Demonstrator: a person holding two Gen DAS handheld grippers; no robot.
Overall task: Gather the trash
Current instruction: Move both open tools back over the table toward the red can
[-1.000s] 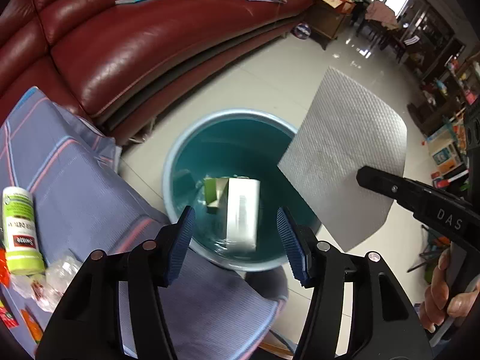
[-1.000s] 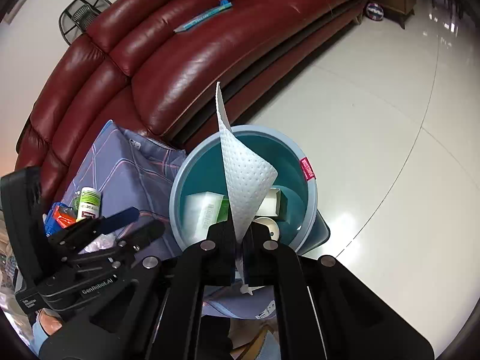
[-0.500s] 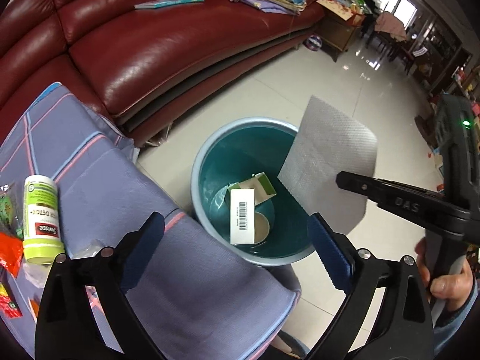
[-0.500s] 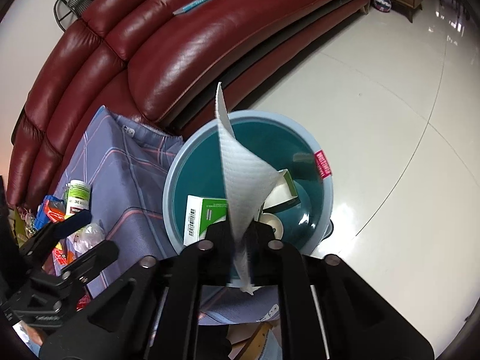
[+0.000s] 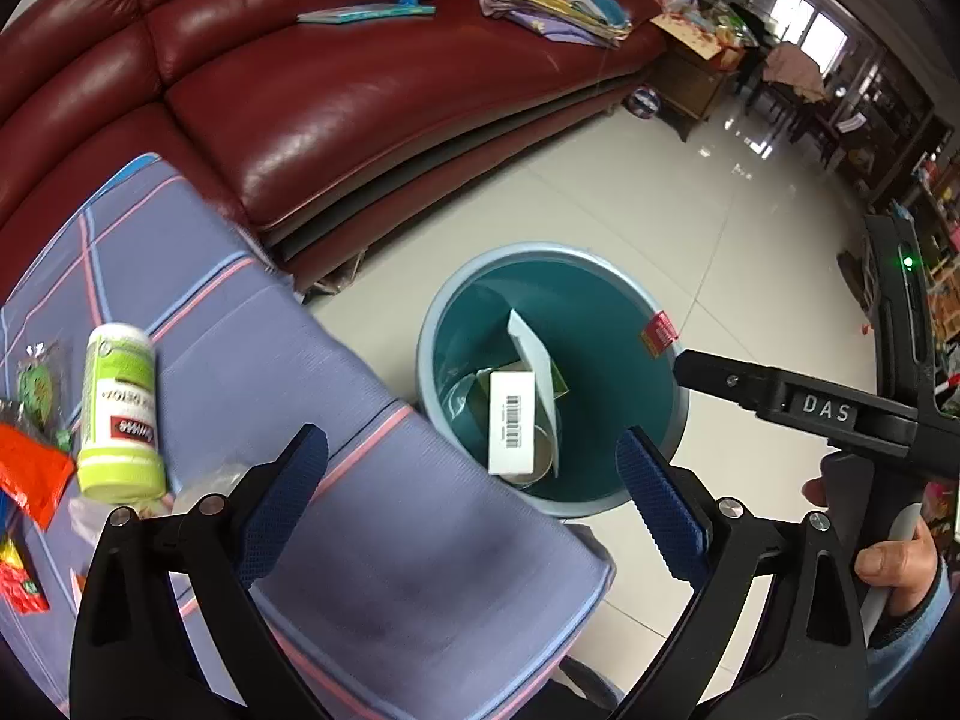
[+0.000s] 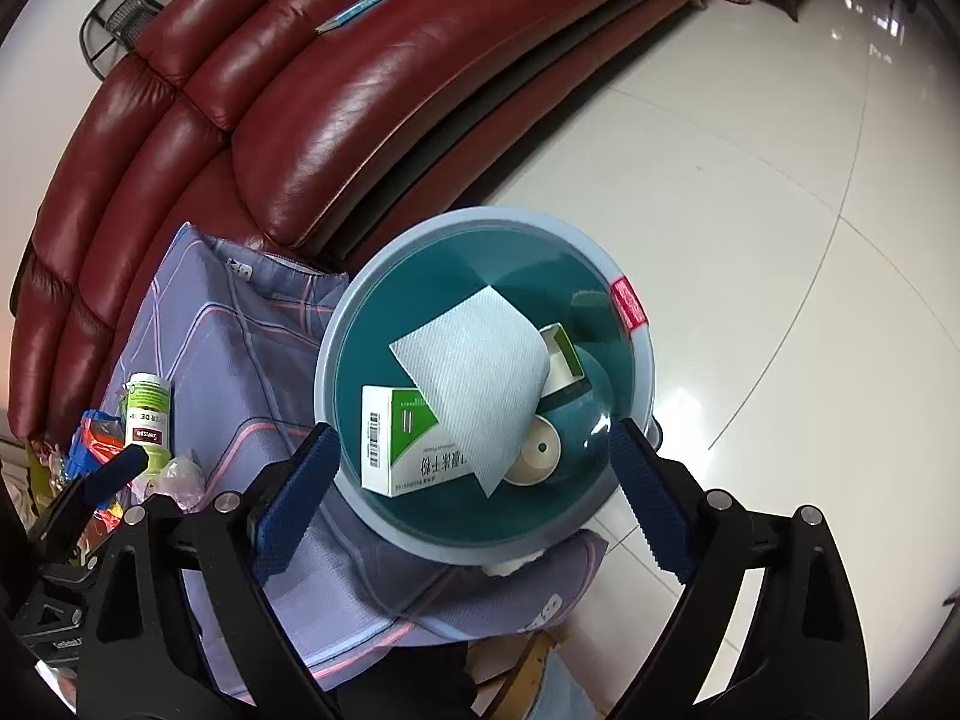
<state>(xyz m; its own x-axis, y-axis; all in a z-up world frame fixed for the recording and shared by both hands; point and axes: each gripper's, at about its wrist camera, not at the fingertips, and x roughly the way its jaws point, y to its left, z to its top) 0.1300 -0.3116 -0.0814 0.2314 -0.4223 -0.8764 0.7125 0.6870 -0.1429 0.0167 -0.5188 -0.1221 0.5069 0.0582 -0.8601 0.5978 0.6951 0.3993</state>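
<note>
The right claw (image 6: 471, 480), whose jaws have just been opening, is hanging released over the bin (image 6: 360, 312) at frame centre; the paper sheet (image 6: 480, 384) is lying inside on a green-and-white box (image 6: 402, 450). The left claw (image 5: 474, 492) is also gaping empty.

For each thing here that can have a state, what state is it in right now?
Left hand-held gripper: open, nothing between its pads.
Right hand-held gripper: jaws just opened, nothing held.
Paper towel: loose in the bin, draped over the boxes.
Bin: uncovered, partly filled.
White and green box: lying flat inside the bin.
Green bottle: capped, lying on the blue cloth.
Orange wrapper: still on the cloth.
</note>
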